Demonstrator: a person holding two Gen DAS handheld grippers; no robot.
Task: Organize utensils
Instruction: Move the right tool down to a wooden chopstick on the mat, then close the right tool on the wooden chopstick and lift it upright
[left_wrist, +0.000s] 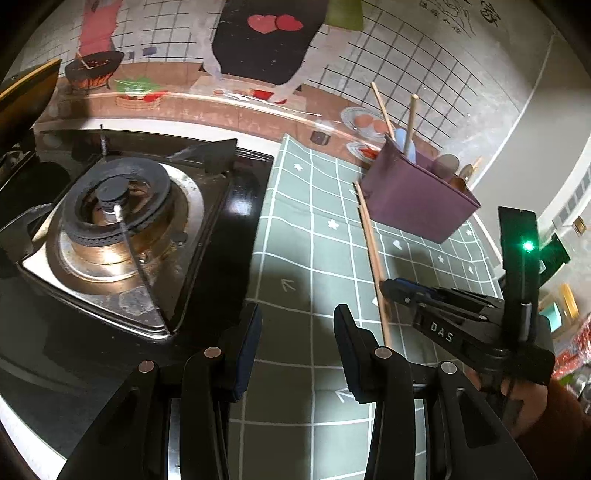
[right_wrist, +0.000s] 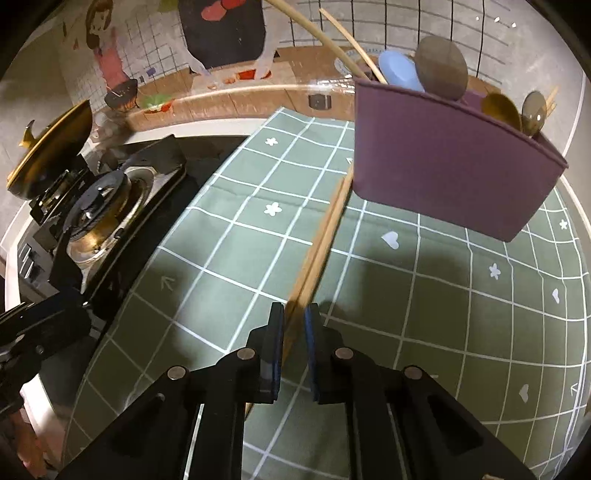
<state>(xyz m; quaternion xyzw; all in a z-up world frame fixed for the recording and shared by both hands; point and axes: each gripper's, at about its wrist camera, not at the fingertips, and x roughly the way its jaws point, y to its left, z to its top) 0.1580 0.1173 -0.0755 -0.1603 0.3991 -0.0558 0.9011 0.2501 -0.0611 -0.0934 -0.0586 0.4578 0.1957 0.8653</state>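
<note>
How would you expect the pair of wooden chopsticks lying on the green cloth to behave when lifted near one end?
The chopsticks look thin, stiff and probably light. Pinched near one end by the right gripper, the long free ends may droop or splay apart. Their smooth, narrow shafts could slip or pivot between the pads.

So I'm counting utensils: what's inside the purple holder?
Sticking out of the purple holder: two wooden sticks, a blue paddle, three spoon-like heads. Lower parts hidden.

Dim light, soft shadows, strong fisheye distortion.
</note>
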